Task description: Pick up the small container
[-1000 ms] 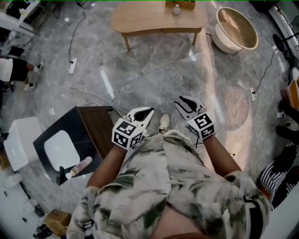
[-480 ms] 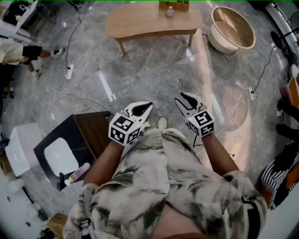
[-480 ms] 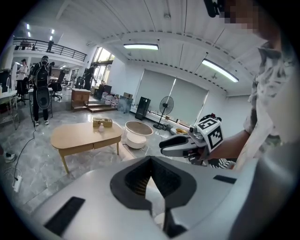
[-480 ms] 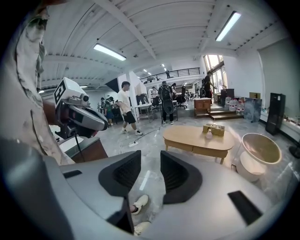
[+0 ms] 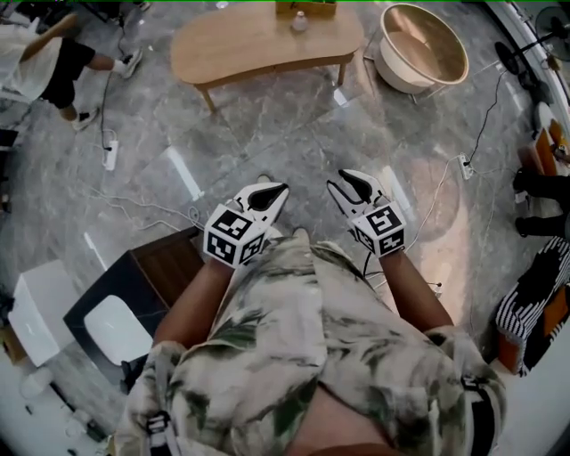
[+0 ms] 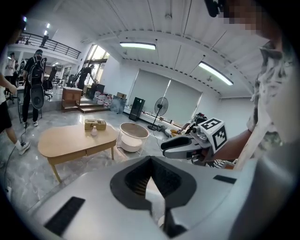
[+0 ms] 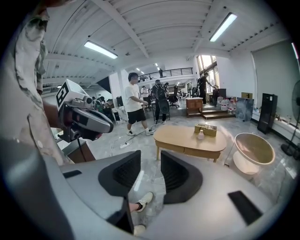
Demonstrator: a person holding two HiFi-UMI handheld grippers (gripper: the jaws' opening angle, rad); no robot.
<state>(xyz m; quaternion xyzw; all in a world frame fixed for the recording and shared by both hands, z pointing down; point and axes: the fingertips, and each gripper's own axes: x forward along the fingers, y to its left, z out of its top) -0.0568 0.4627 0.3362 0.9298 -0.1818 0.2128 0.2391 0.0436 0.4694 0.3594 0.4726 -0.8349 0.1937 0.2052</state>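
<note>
Wooden low table (image 5: 258, 44) with rounded top lies well ahead; approach step, neither gripper near it yet. Best: close on table, aim right gripper (image 5: 344, 182) at container body, avoid tan box (image 5: 322, 7). Right jaws spread, just been opening, nothing between. Left gripper (image 5: 276, 189) jaws pressed together, empty. Small white bulbous narrow-necked container (image 5: 300, 20) stands upright near table's far edge, just beside box.

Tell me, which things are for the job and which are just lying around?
For the job: small white container on the wooden table; left tool, shut and empty; right tool, jaws just been opening, nothing between them.

Just lying about: wooden box; round basin; dark cabinet; power strip; standing fan.
</note>
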